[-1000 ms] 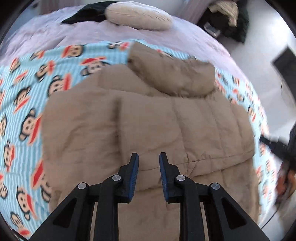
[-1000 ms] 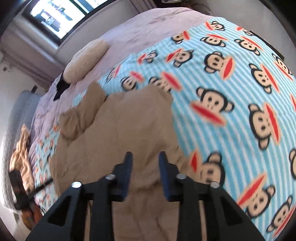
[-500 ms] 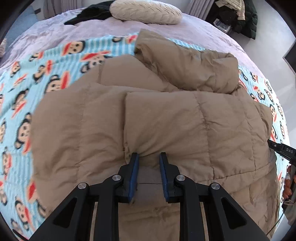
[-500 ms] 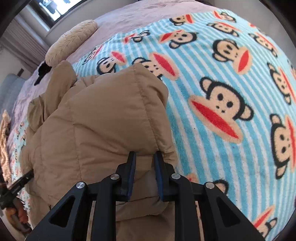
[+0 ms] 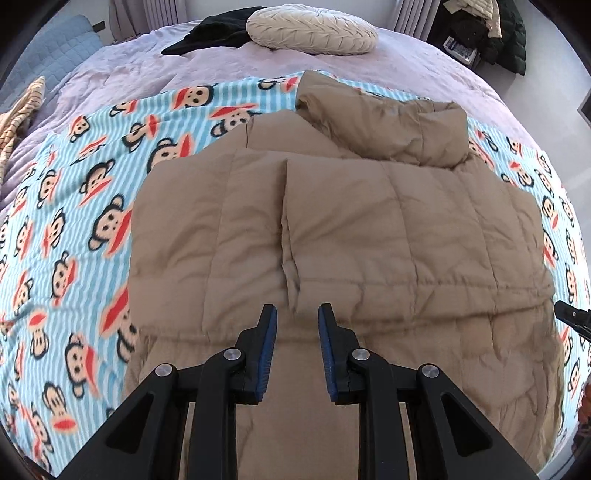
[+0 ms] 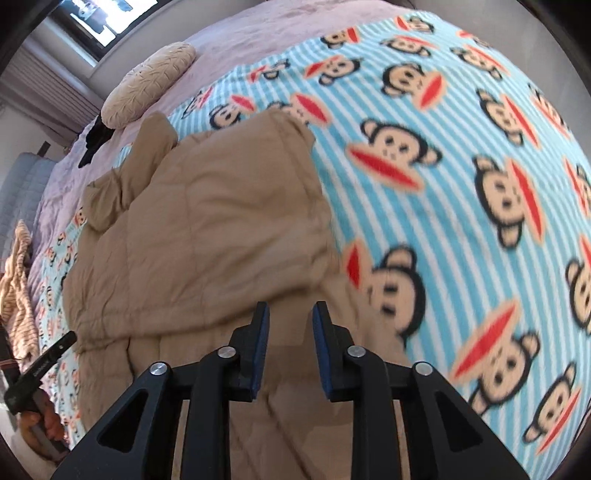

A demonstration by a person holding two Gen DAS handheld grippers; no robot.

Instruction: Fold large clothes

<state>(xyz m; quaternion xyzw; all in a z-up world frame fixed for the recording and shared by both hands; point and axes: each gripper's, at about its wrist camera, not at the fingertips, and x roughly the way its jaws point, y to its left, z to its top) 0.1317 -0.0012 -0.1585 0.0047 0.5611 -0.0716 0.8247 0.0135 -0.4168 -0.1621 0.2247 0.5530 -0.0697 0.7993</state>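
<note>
Jacket (image 5: 369, 236): tan quilted puffer, lying flat on the monkey blanket; both side panels folded in over the middle, their edges meeting along a seam that runs up the centre; hood (image 5: 384, 125) bunched at the far end, toward the pillow; lower hem part spread out nearest both cameras
Left gripper (image 5: 295, 314): pointing steeply down over the centre seam of the jacket; blue-padded jaws apart by a narrow gap, nothing pinched between them, tan fabric showing behind the gap; no visible contact with the cloth
Right gripper (image 6: 290, 310): pointing steeply down over the near right corner of the folded panel, just beside the blanket's edge of the jacket; jaws apart and just been opening, no fabric clamped between the pads; picture blurred around the tips
Monkey blanket (image 5: 74, 206): pale blue stripes with cartoon monkey faces, spread under the jacket and reaching out on both sides
Bedspread (image 5: 406, 66): lilac, covering the bed beyond the blanket
Pillow (image 5: 312, 33): round, cream, pleated, at the far end of the bed
Dark garment (image 5: 210, 35): black, crumpled just beside the pillow
Striped cloth (image 5: 16, 114): beige with dark lines, at the left edge of the bed
Clothes pile (image 5: 487, 29): dark and light items heaped in the far right corner of the room
</note>
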